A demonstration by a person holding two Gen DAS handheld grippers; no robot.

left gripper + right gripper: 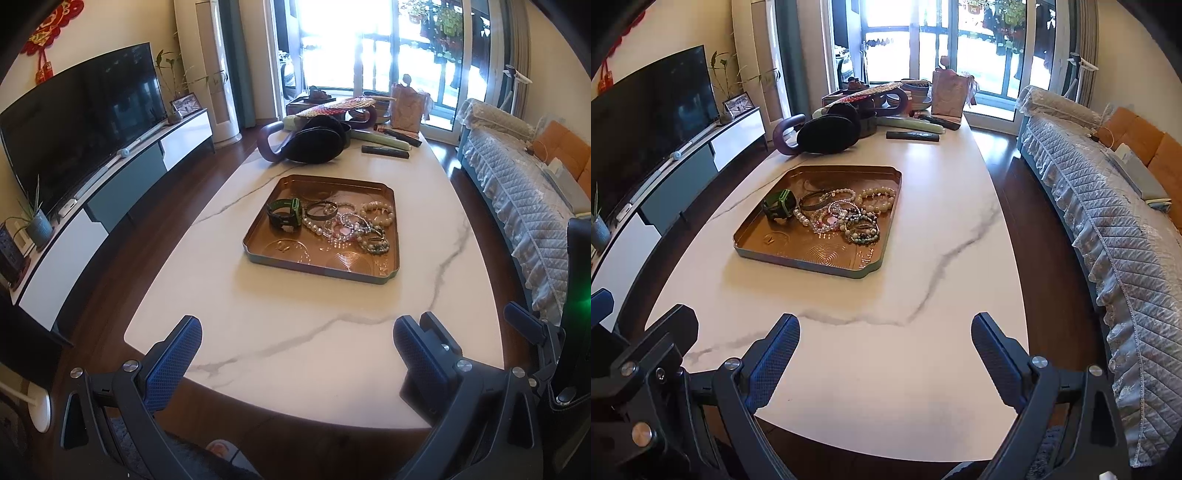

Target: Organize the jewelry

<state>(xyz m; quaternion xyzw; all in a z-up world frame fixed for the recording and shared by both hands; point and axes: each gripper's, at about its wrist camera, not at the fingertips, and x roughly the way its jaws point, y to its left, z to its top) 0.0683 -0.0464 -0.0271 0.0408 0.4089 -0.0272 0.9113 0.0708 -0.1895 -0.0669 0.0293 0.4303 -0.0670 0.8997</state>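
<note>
Jewelry (pixel 345 225) sits heaped in the copper tray (pixel 258 248) at the middle of the tabletop (pixel 295 332): a green-strapped watch (pixel 284 214) to the left, beaded and pearl bracelets (pixel 877 197) tangled toward the right and near side. Both my left gripper (pixel 297 360) and right gripper (pixel 884 356) hover spread wide and empty over the near edge. Whether this pile is sorted or awaits sorting I cannot judge; any pick should take an outlying piece like the watch, clear of the knot.
</note>
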